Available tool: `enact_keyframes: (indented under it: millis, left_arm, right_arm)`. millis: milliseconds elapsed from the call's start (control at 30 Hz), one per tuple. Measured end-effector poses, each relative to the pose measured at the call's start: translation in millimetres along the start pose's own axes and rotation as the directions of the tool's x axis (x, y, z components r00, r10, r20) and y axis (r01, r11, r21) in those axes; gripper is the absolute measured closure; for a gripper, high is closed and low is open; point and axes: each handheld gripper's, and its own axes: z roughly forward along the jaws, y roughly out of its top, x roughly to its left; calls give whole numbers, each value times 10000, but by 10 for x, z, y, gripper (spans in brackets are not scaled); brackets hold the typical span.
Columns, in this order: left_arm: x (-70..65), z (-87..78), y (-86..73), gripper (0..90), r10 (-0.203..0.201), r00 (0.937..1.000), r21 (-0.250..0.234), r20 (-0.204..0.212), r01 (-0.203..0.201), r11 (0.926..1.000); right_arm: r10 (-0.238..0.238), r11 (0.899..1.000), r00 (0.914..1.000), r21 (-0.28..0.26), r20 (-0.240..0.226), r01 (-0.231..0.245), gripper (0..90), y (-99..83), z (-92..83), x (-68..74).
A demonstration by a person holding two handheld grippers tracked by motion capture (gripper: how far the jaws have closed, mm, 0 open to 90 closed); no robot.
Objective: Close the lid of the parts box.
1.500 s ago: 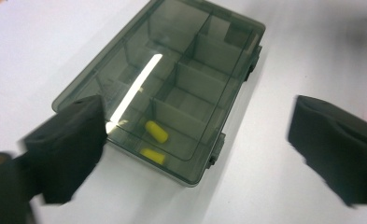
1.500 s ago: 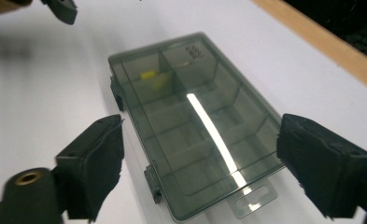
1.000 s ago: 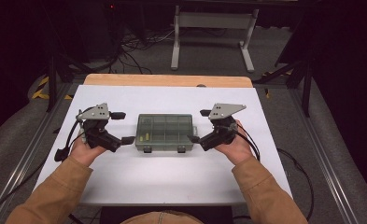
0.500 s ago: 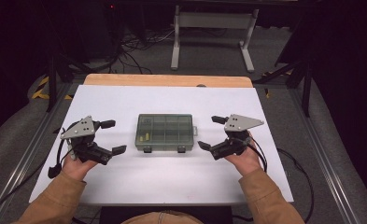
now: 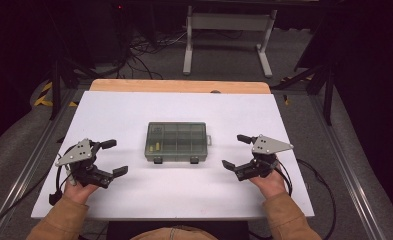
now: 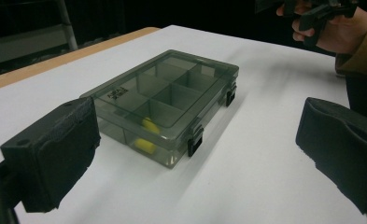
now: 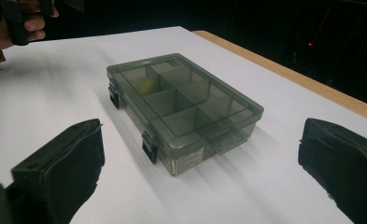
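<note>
We hold our two grippers out to either side of a single smoky translucent compartment box (image 5: 176, 143), which lies flat and closed in the middle of the white table (image 5: 134, 105), its two dark latches (image 5: 157, 160) on the long edge nearest us. The left gripper (image 5: 115, 157) hangs well to the left of the box and the right gripper (image 5: 236, 151) well to the right, neither touching it; both sets of jaws stand wide apart with nothing between them. We judge the hands are set this way, level with the box and turned inward toward it, so that either one can close in on a short end or come round to the front edge where the latches sit, and so that the box itself stays square to us for that approach. In the left gripper view the box (image 6: 165, 100) lies ahead between the jaws, its lid down and the latch clips folded against the front wall. Counting what we can: one box, two latches, two grippers, and a lid divided into what looks like eight compartments in two rows, though the far corners are hard to read through the tinted plastic. Inside, near the left end of the box, we see two small yellow pieces (image 6: 146, 135), one behind the other; the other cells look empty from the right gripper view (image 7: 186, 100).
</note>
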Motion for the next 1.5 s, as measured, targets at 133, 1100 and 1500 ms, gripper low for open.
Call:
enact_keyframes:
  millis: [133, 1100, 1500]
  left_arm:
    - [-1, -41, -70, 3, -42, 9999, -138, -137, 40, 9999]
    - [23, -157, -408, 8, -769, 9907, -482, -1124, 718, 9963]
    - [42, -169, -412, 7, -1122, 9881, -649, -1056, 1057, 9923]
  right_arm:
    - [106, 9999, 9999, -4, 2, -106, 10, -89, -7, 8]
    - [831, 9964, 9952, 135, 507, -839, 6, -520, -40, 87]
    - [1112, 9938, 9931, -125, 364, -1108, 6, -519, -67, 70]
